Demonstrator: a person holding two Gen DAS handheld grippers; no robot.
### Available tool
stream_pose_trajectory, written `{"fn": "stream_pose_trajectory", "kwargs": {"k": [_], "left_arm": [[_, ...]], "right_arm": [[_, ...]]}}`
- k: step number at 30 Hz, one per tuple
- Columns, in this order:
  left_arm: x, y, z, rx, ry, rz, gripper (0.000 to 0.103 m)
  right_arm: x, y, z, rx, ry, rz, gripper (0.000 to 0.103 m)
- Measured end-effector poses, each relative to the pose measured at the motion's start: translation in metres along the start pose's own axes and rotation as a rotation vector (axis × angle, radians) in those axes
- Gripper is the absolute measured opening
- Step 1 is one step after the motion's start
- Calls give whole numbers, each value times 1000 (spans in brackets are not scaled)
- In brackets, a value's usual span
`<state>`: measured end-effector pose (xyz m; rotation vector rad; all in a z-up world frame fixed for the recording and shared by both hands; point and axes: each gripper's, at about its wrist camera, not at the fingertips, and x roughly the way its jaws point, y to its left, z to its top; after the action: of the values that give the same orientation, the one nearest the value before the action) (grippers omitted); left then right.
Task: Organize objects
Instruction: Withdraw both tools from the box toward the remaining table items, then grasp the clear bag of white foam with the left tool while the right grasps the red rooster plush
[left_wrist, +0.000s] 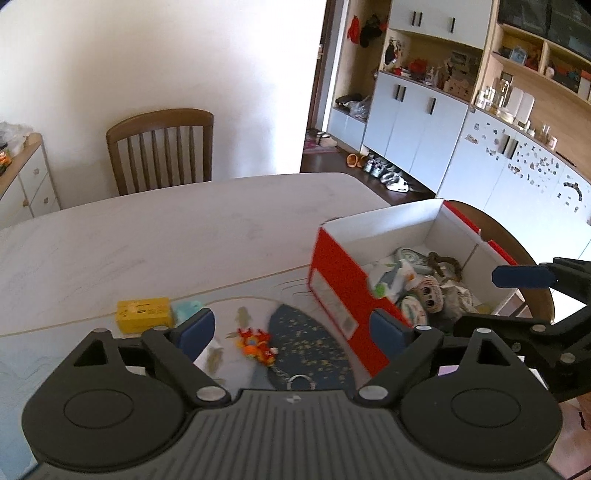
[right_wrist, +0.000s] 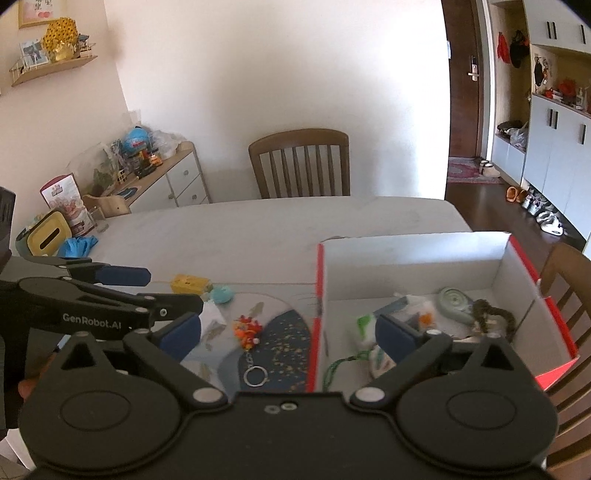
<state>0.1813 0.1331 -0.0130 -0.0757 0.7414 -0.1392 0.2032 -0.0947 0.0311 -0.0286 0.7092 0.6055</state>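
A red and white cardboard box (right_wrist: 406, 258) stands open on the right of the table, holding a doll head (left_wrist: 430, 291), a green tape dispenser (right_wrist: 454, 299), a brown braided piece (right_wrist: 495, 314) and other small things. Left of it, an orange-red keychain toy (right_wrist: 247, 330) with a key ring (right_wrist: 255, 376) lies on a dark blue speckled mat (right_wrist: 284, 339). Farther left lie a yellow box (right_wrist: 188, 283) and a teal item (right_wrist: 221, 294). My right gripper (right_wrist: 288, 332) is open, straddling the box's left wall from above. My left gripper (left_wrist: 291, 328) is open above the keychain, nothing between its pads.
A wooden chair (right_wrist: 299, 162) stands at the table's far side and another (right_wrist: 569, 288) at the right behind the box. A cluttered sideboard (right_wrist: 173, 177) is at the left wall. A yellow tissue box (right_wrist: 46, 236) and blue gloves (right_wrist: 79, 245) sit at the table's left end.
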Motion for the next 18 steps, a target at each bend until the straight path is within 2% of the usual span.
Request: {"fn": "stream_pose_trajectory", "kwargs": {"k": [8, 18], "left_arm": [[1, 39, -18, -27, 2, -16, 103], [15, 76, -41, -31, 7, 25, 103]], "right_arm": [[15, 29, 0, -17, 23, -9, 100], [45, 50, 5, -36, 69, -29, 98]]}}
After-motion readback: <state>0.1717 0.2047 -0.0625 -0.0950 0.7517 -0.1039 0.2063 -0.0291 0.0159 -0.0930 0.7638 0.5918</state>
